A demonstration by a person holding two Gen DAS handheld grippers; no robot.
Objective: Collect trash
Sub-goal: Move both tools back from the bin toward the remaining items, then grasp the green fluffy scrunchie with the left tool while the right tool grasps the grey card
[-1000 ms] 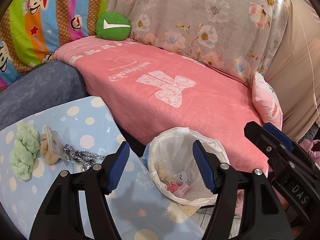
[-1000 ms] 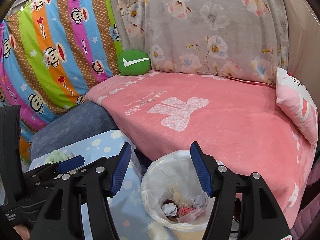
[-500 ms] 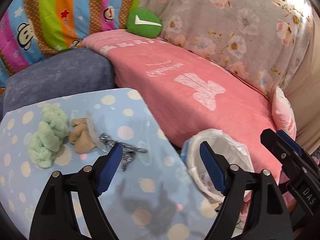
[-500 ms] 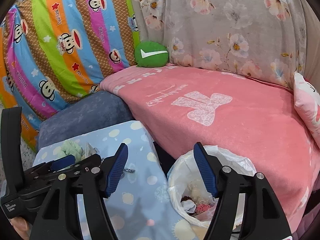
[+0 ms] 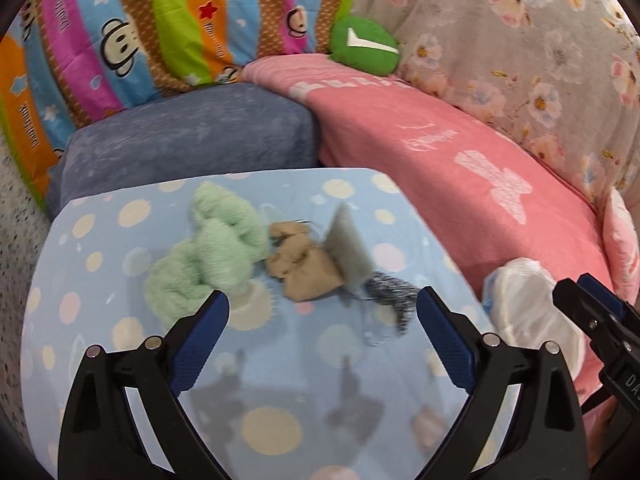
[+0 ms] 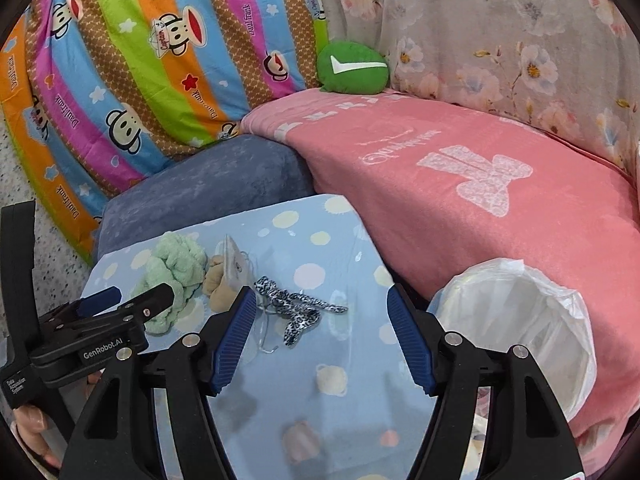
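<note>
On the blue dotted table [image 5: 280, 380] lie a green fluffy cloth [image 5: 208, 256], a tan crumpled piece [image 5: 300, 264], a grey-clear packet [image 5: 348, 244] and a black-and-white patterned strip [image 5: 392, 296]. My left gripper [image 5: 322, 340] is open and empty, just in front of them. My right gripper [image 6: 322, 340] is open and empty above the table, with the patterned strip [image 6: 296, 306] between and beyond its fingers. The white-lined trash bin [image 6: 516, 320] stands right of the table; it also shows in the left wrist view [image 5: 528, 312].
A pink-covered sofa seat [image 6: 480, 184] runs behind the table and bin. A blue-grey cushion [image 6: 208, 188], a striped monkey blanket [image 6: 140, 60], a green round pillow [image 6: 352, 66] and a floral cover [image 6: 500, 32] lie beyond. The left gripper [image 6: 100, 320] shows at the right view's left.
Both grippers have swung left, away from the trash bin and over the table. The cloth pile now sits ahead of the left gripper. Both stay open.
</note>
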